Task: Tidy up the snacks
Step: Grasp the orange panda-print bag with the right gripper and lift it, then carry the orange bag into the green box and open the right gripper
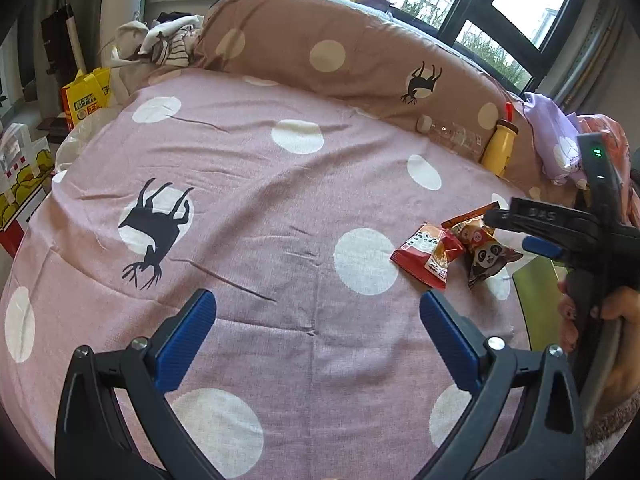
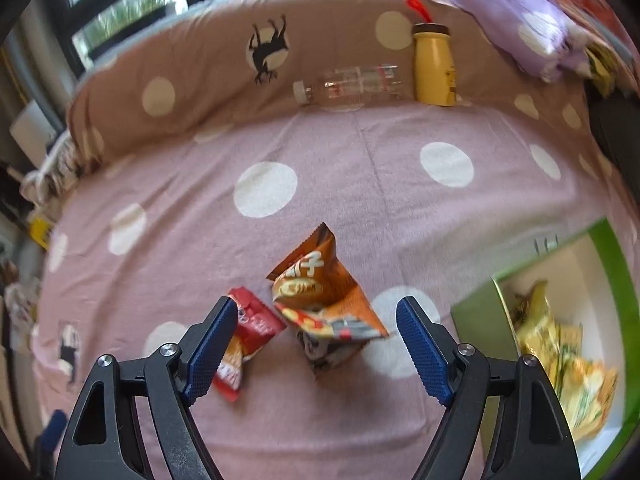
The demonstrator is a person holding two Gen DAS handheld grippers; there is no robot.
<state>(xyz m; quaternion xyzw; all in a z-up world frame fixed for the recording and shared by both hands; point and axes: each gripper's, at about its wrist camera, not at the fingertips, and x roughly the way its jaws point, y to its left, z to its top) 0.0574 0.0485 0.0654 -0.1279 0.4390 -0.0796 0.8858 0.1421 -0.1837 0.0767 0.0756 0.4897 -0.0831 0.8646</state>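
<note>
Two snack packets lie on the pink dotted bedsheet (image 1: pixel 280 200): a red one (image 1: pixel 426 254) (image 2: pixel 248 332) and an orange one with a panda (image 1: pixel 480 244) (image 2: pixel 320 300). My right gripper (image 2: pixel 318 312) hangs open over them. The orange packet lies between its blue pads without touching them, and the red packet is by the left pad. A hand holds that gripper (image 1: pixel 532 236) at the right edge of the left wrist view. My left gripper (image 1: pixel 320 320) is open wide over bare sheet, with nothing between its fingers. A green box (image 2: pixel 476 312) at the right holds yellow snack packets (image 2: pixel 560 344).
A brown dotted bolster (image 1: pixel 340 52) runs along the far side of the bed. Against it lie a clear plastic bottle (image 2: pixel 352 84) and an upright yellow bottle (image 2: pixel 434 68). Folded purple cloth (image 2: pixel 508 28) sits at the far right. Yellow cartons (image 1: pixel 86 96) stand off the bed's left edge.
</note>
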